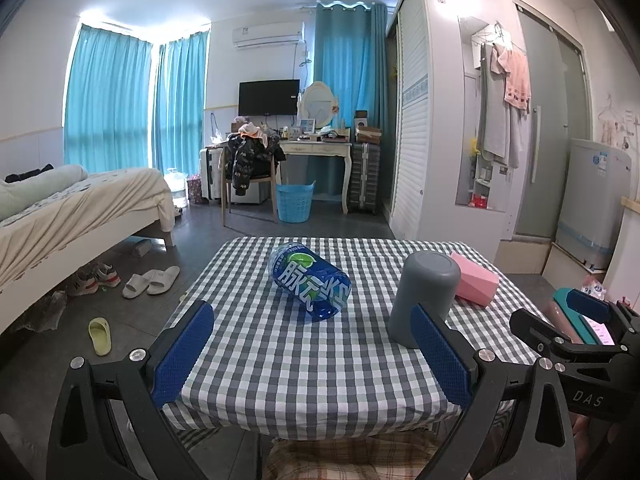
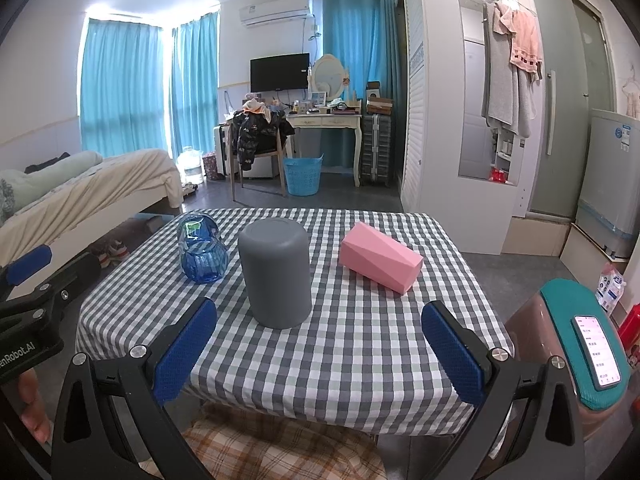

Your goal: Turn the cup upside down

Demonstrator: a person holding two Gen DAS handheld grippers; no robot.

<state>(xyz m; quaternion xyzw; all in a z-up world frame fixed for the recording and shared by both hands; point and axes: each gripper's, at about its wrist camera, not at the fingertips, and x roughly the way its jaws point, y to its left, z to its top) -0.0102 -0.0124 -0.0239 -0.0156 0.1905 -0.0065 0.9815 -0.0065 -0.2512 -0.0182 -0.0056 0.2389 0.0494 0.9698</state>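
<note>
A grey cup [image 2: 276, 272] stands upside down, closed base up, near the middle of the checked table [image 2: 360, 344]; it also shows in the left wrist view [image 1: 424, 296]. A pink faceted cup [image 2: 380, 257] lies on its side to its right, also in the left wrist view [image 1: 476, 280]. A blue cut bottle cup [image 1: 310, 282] lies on its side to the left, also in the right wrist view [image 2: 202, 250]. My left gripper [image 1: 312, 356] is open and empty at the near edge. My right gripper [image 2: 320, 350] is open and empty, just short of the grey cup.
A teal-lidded container with a phone [image 2: 596, 352] on it stands right of the table. A bed [image 1: 80, 208] is on the left, slippers [image 1: 152, 280] on the floor, a blue basket [image 1: 294, 202] and dresser behind.
</note>
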